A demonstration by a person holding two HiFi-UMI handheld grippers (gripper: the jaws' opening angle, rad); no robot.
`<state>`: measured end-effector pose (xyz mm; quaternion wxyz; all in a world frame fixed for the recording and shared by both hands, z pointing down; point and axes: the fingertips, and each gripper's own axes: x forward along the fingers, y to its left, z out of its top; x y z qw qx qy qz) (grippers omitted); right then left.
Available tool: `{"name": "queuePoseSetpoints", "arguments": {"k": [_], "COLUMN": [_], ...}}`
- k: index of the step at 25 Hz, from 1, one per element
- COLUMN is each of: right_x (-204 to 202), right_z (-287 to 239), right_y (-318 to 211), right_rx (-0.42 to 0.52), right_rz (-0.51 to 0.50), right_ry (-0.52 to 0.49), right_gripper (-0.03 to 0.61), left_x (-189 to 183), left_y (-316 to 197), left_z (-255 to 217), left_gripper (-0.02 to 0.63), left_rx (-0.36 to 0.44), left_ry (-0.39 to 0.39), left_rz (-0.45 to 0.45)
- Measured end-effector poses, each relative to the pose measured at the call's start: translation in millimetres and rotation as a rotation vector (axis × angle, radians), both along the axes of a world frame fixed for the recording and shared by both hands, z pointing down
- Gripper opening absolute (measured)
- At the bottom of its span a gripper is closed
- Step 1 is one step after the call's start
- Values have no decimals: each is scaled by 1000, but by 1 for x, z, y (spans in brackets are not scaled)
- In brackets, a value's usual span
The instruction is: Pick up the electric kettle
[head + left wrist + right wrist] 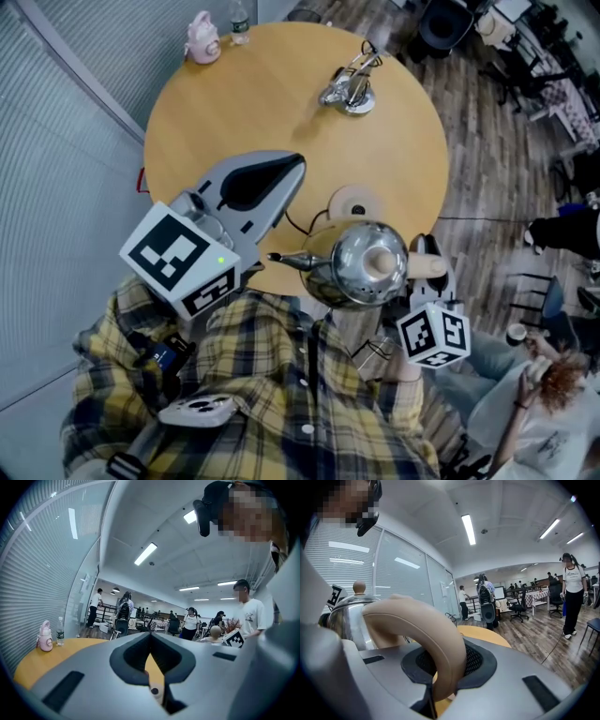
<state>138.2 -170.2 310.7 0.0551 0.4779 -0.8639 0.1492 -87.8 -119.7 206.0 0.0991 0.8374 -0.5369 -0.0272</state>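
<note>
The electric kettle [364, 265] is polished steel with a beige lid knob, a beige handle [427, 266] and a thin spout pointing left. It hangs over the near edge of the round wooden table [281, 94], apart from its round beige base [354, 202]. My right gripper [424, 255] is shut on the handle; in the right gripper view the curved handle [426, 634] sits between the pads of the right gripper [449, 665], with the steel body [347, 616] at left. My left gripper [292, 167] hovers left of the kettle, its jaws together with nothing in them, also seen in the left gripper view [150, 637].
A pink bottle [202, 37] and a clear water bottle [239, 21] stand at the table's far edge, and a chrome wire stand [349, 89] at its far right. The base's cord [298, 223] trails towards me. A seated person [553, 384] and chairs are at the right.
</note>
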Motion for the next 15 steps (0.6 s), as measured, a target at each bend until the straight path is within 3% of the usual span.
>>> {"name": "queuePoseSetpoints", "arguments": {"k": [9, 15], "right_x": [1, -1], "right_z": [-10, -2], "right_y": [-9, -6], "right_rx": [19, 4], "right_rz": [-1, 2], "right_ry": [8, 2], "right_gripper": [81, 81], "left_x": [22, 15], "left_y": [-6, -2], "left_z": [-3, -1], "left_gripper": [3, 3], "left_rx": [21, 0], "left_ry": [-45, -54], "left_rz": [54, 41]}}
